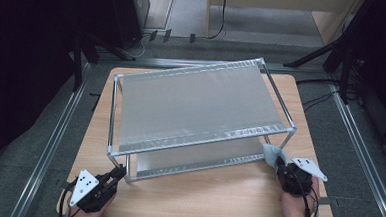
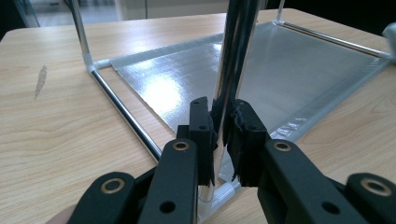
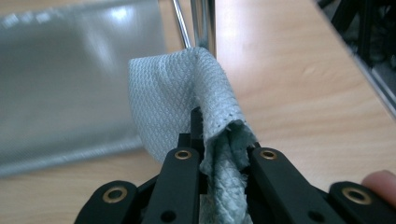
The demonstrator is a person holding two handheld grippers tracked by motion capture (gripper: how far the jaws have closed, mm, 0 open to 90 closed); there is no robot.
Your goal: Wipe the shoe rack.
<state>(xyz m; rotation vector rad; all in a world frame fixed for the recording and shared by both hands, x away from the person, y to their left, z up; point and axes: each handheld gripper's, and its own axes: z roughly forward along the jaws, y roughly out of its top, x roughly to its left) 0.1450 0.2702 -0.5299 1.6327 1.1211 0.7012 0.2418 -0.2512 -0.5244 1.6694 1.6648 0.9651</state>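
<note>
The two-tier rack (image 1: 196,106) is steadied on the worktop (image 1: 216,200) by the left gripper (image 2: 223,135), clamped on its near left upright (image 2: 233,56). A grey cloth (image 3: 187,98) is pinched in the right gripper (image 3: 219,161) and pressed against the near right post (image 1: 285,139). The wiping step is judged underway; next, the cloth should be drawn along the post with firm contact.

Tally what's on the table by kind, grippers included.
Two-tier metal rack: 1
Grey-green wiping cloth: 1, held in the right gripper's jaws
Grippers: 2, left gripper shut on the rack's front left post, right gripper shut on the cloth
Total: 4
</note>
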